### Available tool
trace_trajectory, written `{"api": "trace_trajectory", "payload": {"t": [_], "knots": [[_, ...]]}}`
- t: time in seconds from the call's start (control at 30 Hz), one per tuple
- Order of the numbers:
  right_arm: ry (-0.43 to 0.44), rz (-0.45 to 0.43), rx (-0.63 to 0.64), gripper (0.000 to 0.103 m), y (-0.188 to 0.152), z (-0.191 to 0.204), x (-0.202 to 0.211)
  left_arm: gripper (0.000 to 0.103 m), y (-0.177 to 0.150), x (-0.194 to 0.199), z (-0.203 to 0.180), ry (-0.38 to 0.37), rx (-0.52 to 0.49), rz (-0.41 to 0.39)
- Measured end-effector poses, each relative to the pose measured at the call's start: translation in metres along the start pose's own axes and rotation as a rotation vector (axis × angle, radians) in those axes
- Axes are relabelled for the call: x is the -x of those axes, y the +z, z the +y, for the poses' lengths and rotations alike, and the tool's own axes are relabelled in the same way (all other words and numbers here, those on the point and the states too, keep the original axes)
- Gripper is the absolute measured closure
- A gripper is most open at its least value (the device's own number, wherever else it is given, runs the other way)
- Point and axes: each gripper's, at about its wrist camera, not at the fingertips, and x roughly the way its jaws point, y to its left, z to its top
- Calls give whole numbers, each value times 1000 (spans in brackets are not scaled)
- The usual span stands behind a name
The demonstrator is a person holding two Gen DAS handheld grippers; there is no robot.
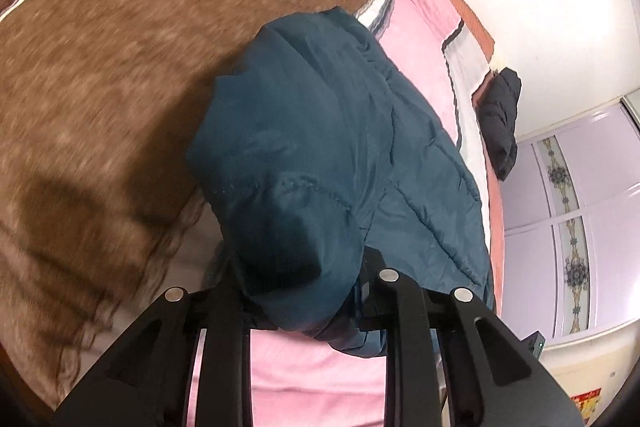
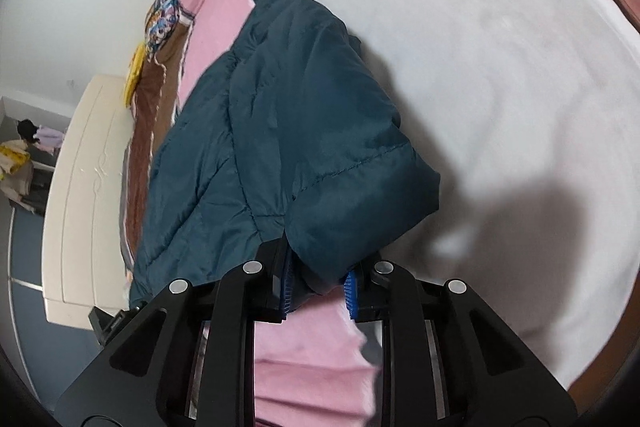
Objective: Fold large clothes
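A dark teal quilted jacket [image 1: 320, 147] is lifted over the bed and hangs from both grippers. In the left wrist view a folded sleeve or edge drapes over my left gripper [image 1: 308, 303], whose jaws are closed on the fabric. In the right wrist view the same jacket [image 2: 304, 131] bunches between the blue pads [image 2: 350, 293] of my right gripper [image 2: 318, 289], which is shut on it. The jacket's far end trails down toward the pink sheet [image 2: 216, 27]. The pinched parts are hidden by the fabric.
A brown fuzzy blanket [image 1: 120, 67] covers the bed's left side, and a white blanket [image 2: 500, 87] lies to the right of the jacket. A black garment [image 1: 500, 119] lies at the bed edge. A cartoon-print pillow [image 2: 164, 15], a cream footboard [image 2: 84, 195] and a lilac wardrobe [image 1: 580, 207] border the bed.
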Motion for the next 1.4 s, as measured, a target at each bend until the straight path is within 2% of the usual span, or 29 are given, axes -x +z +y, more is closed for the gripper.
{"api": "trace_trajectory", "payload": {"t": [0.13,0.6,1.07,1.4], "knots": [[-19,17,-1,81,-14,-14,-7,78,-17,-3,15,13,-7,12],[-41,-10,30,78,-22,-24,-22,75,-35,-7,31,21,-30,-16],[-79,-31,70,75,-31,-28,-26,72,-44,-12,25,86,-101,-60],[-127,-43,77,73,-39,-21,-20,70,-46,-11,23,97,-98,-70]]}}
